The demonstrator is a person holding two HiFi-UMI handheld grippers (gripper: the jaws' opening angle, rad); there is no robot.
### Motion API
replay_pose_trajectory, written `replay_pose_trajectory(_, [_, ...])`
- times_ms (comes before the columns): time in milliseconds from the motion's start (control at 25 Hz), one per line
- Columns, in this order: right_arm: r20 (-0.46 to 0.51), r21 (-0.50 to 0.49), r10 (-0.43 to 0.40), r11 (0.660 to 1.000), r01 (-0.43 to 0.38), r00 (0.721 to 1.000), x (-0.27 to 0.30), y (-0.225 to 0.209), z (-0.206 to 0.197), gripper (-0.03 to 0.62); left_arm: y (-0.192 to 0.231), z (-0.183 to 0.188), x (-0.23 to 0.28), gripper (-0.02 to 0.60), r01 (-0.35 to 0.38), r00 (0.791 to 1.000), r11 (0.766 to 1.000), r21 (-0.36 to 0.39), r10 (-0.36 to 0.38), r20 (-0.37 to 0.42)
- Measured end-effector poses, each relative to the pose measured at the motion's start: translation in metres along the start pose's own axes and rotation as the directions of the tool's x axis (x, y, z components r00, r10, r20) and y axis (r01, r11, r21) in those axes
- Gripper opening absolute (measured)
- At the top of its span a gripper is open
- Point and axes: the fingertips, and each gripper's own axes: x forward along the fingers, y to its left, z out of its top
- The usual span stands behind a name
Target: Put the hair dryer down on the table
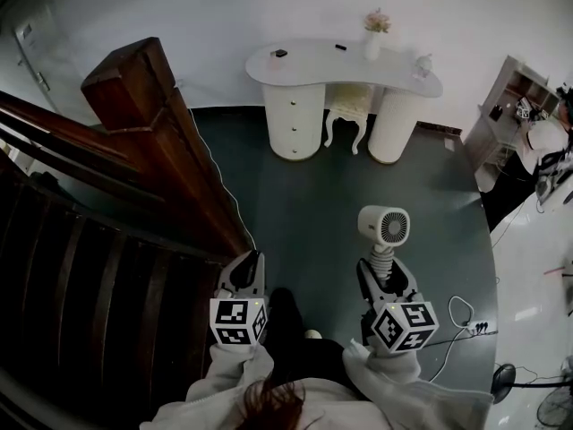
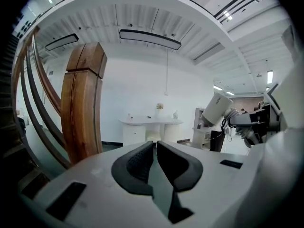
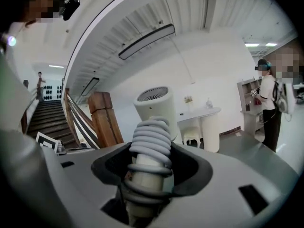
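Note:
A cream hair dryer (image 1: 384, 227) with a round grille head has its grey cord wound around the handle (image 3: 150, 148). My right gripper (image 1: 387, 280) is shut on that handle, holding the dryer upright above the dark floor; the head (image 3: 155, 105) rises beyond the jaws. In the left gripper view the dryer (image 2: 216, 109) shows at the right. My left gripper (image 1: 244, 270) hangs beside the stair post, jaws together with nothing between them (image 2: 155, 163). The white dressing table (image 1: 394, 81) stands far ahead by the wall.
A dark wooden staircase with a thick newel post (image 1: 134, 83) fills the left. A white stool (image 1: 347, 112) sits under the dressing table, a vase (image 1: 373, 36) on top. A shelf unit (image 1: 506, 115) and a person (image 3: 269, 106) stand at right. A power strip and cable (image 1: 467, 323) lie on the floor.

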Motion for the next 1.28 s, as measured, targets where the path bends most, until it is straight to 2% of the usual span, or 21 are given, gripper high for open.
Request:
replay_pose_trajectory(320, [-0.008, -0.005, -0.007, 1.0, 0.007, 1.0, 0.0, -0.007, -0.003, 0.296, -0.001, -0.001, 0.004, 0.037, -0.01, 1.0, 1.0, 0.005, 0.01, -0.013])
replay_pose_trajectory(640, [-0.028, 0.018, -0.005, 1.0, 0.006, 1.0, 0.027, -0.018, 0.004, 0.296, 0.008, 0.004, 0.035, 0.037, -0.012, 1.0, 1.0, -0.006, 0.012, -0.027])
replay_pose_trajectory(920, [-0.021, 0.021, -0.013, 1.0, 0.013, 1.0, 0.072, -0.035, 0.021, 0.296, 0.02, 0.015, 0.089, 0.037, 0.009, 1.0, 1.0, -0.008, -0.009, -0.021])
replay_pose_trajectory(1280, [-0.017, 0.032, -0.022, 0.999, 0.023, 1.0, 0.156, -0.059, 0.065, 0.296, 0.048, 0.057, 0.182, 0.037, 0.029, 1.0, 1.0, -0.001, -0.029, -0.011])
